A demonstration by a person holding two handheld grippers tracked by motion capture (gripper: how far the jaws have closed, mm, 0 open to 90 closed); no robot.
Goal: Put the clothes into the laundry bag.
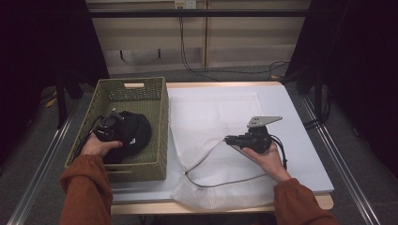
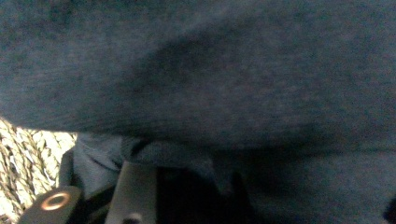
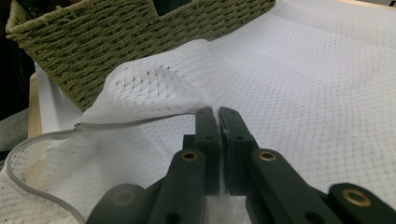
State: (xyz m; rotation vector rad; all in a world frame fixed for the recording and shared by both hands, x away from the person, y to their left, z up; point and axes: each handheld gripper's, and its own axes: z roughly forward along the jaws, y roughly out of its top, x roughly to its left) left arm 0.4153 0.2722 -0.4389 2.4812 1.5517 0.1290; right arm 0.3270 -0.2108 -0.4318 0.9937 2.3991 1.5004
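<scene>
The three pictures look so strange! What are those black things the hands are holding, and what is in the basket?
A person holds a pinching tool in each hand. One camera looks down from above; the other two ride on the tools. The left tool is inside the green woven basket, pressed against a dark cap, so its camera sees dark cloth up close; whether it grips is hidden. The right tool is shut on the edge of a white mesh bag that lies on the table.

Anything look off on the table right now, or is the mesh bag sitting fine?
Nothing damaged or spilled. The white mesh laundry bag lies rumpled, its near edge hanging over the table's front edge. The right gripper pinches a fold of it, lifting the opening. The left gripper is on the dark cap in the woven green basket.
</scene>
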